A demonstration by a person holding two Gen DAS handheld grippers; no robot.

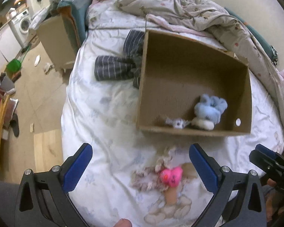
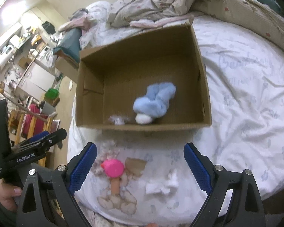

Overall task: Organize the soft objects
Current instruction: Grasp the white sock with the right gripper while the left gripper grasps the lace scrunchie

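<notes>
Nearest the left gripper [image 1: 140, 165], on the bed [image 1: 96, 113], lies a pink toy [image 1: 171, 176] tangled with a frayed cloth [image 1: 147, 179]; it sits between the spread, empty fingers [image 1: 77, 168], probably the next thing to pick. Just right of it, a white scrap [image 2: 162, 186] rests before the right gripper [image 2: 140, 165], whose fingers [image 2: 197, 170] are likewise wide apart and hold nothing. Both grippers point forward and down over the bed's near edge, side by side. Beyond them stands a box [image 1: 142, 87], open-topped, likely the collecting place: a blue toy [image 2: 153, 100] and a small white piece [image 2: 117, 120] already lie against its near wall. Striped cloth [image 1: 115, 68] lies beside the box's left wall, and a rumpled quilt [image 1: 195, 9] is heaped behind it.
</notes>
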